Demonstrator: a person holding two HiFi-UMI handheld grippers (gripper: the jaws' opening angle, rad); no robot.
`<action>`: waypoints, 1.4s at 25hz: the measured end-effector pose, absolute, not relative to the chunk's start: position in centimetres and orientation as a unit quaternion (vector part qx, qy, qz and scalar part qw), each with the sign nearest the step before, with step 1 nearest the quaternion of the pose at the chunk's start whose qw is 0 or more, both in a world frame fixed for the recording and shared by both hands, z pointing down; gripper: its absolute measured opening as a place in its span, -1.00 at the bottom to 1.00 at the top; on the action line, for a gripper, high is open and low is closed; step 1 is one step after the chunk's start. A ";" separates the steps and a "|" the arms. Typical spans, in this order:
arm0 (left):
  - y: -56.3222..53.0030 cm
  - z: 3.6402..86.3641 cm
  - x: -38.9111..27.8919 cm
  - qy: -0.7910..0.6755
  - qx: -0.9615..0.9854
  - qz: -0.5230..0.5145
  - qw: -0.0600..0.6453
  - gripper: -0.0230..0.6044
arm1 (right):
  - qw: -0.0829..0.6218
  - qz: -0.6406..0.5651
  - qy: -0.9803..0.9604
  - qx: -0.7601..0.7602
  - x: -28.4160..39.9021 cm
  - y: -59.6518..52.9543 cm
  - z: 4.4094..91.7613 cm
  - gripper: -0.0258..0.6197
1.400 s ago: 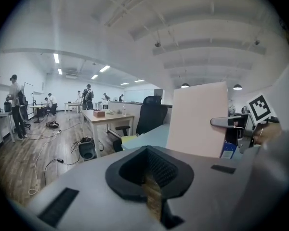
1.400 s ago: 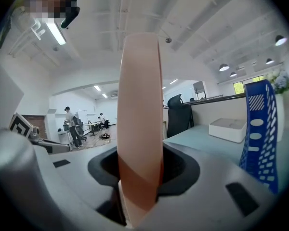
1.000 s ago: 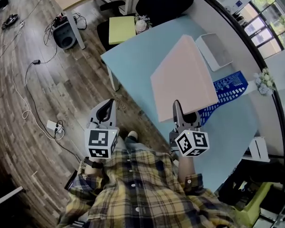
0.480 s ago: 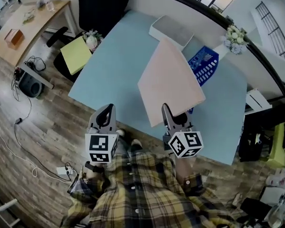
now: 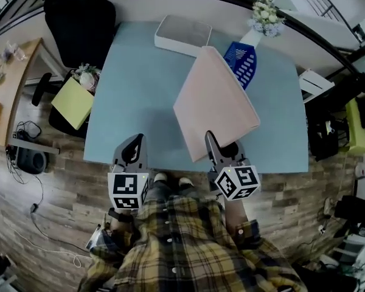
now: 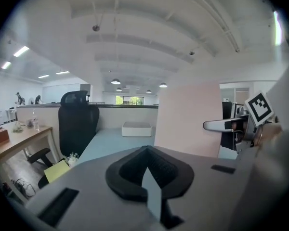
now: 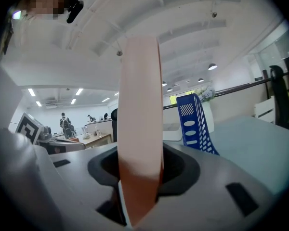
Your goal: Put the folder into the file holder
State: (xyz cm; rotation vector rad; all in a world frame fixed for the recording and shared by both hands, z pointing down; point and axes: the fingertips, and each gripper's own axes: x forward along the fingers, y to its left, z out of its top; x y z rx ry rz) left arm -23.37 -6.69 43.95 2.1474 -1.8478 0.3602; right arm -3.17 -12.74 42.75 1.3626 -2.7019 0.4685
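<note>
A large pink folder (image 5: 216, 102) stands on edge above the light-blue table (image 5: 134, 90), and my right gripper (image 5: 212, 142) is shut on its near bottom corner. The right gripper view shows the folder (image 7: 140, 105) edge-on, rising straight up out of that gripper (image 7: 137, 196). The blue perforated file holder (image 5: 241, 62) stands at the table's far right, just behind the folder's far end, and shows to the right of the folder as a blue file holder (image 7: 195, 124). My left gripper (image 5: 134, 143) is shut and holds nothing, near the table's front edge; its own view shows the folder (image 6: 188, 119) to its right.
A white box (image 5: 184, 34) lies at the table's far edge. A black office chair (image 5: 79, 23) stands off the far left corner, with a small potted plant (image 5: 85, 75) and a yellow-green pad (image 5: 73, 102) beside the table. A vase of flowers (image 5: 266, 11) stands behind the file holder.
The head view has swung round, so the table now lies square in front. The folder stays in my right gripper, now pointing at the file holder. The left gripper swung along with the turn.
</note>
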 end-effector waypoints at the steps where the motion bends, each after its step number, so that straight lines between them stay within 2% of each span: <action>1: -6.9 43.9 -23.3 -0.631 0.753 0.127 0.139 -0.96 | 0.036 0.152 -0.877 0.454 -3.0 -12.5 42.6 -0.38; 12: -7.8 44.3 -21.9 -0.573 0.796 0.135 0.137 -0.96 | 0.019 0.143 -0.852 0.503 -1.5 -10.8 41.2 -0.38; 35: -9.5 44.6 -16.6 -0.555 0.808 0.135 0.144 -0.96 | -0.024 0.137 -0.858 0.494 1.4 -11.0 37.4 -0.38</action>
